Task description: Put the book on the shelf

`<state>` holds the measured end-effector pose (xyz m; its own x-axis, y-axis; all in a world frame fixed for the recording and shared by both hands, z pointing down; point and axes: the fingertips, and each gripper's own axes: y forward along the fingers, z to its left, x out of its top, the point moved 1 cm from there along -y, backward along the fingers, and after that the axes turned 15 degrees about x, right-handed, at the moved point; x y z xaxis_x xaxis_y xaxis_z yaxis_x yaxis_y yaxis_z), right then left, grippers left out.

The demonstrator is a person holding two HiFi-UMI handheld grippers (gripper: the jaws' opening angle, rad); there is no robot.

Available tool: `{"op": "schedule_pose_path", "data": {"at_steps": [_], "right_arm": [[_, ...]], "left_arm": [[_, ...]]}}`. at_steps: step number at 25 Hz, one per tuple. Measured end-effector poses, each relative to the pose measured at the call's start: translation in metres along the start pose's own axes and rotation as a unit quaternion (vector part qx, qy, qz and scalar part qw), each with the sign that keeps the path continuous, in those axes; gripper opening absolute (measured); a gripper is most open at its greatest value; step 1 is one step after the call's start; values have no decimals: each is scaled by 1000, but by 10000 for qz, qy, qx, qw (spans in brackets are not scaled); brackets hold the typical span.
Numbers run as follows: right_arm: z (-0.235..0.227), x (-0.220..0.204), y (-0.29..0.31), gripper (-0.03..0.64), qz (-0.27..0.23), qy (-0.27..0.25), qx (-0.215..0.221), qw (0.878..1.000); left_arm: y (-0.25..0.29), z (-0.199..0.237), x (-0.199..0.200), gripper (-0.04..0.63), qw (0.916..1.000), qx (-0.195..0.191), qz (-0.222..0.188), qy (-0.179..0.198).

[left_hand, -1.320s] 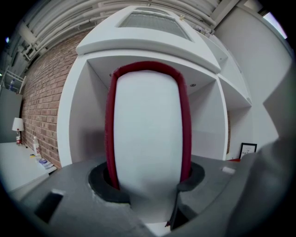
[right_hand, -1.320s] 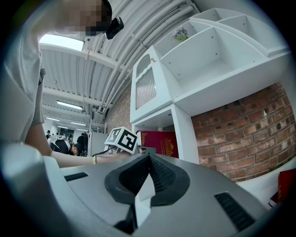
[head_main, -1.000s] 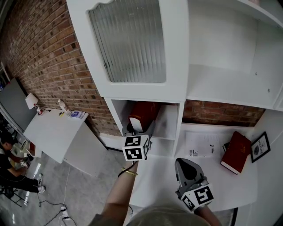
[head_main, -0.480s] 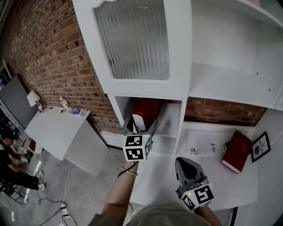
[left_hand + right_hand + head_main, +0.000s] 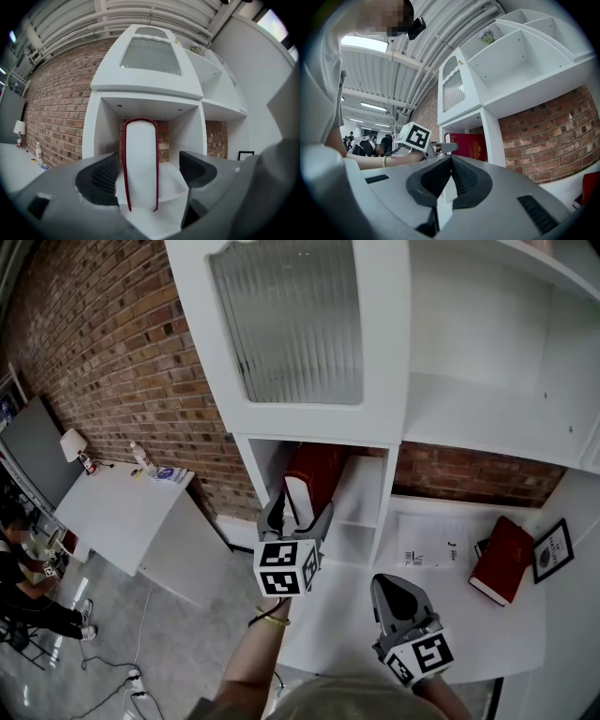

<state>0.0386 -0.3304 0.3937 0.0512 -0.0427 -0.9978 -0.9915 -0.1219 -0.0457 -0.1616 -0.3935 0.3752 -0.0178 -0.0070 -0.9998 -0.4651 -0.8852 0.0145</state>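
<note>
The left claw (image 5: 296, 517) gapes wide around the upright red book (image 5: 139, 164), seemingly leaving it standing on the shelf (image 5: 362, 495); the right claw (image 5: 451, 164) idles closed.

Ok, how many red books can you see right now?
2. One red book stands in the cubby below the glass door, ahead of the open left claw. The other red book lies on the counter at right, beside the framed picture. More could be hidden.
</note>
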Motion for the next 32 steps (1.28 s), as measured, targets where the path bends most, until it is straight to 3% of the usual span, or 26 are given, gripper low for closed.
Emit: {"op": "schedule_pose_path", "data": {"at_steps": [6,15,22,32], "right_arm": [[6,0,-5,6,39,19,1,10000],[13,0,-10,6,23,2,28,10000],[22,-2,-12,6,74,29,30,10000],[40,-6,-4,6,-84,-100,88,9999]], "left_arm": [[-25,2,0,314,10000,12,13,-71],[-71,8,7,9,9986,242,-224,-407],[-102,4,-3,9,9991,0,-212,-372],[-144,5,-21,9,9974,-377,-17,-610]]}}
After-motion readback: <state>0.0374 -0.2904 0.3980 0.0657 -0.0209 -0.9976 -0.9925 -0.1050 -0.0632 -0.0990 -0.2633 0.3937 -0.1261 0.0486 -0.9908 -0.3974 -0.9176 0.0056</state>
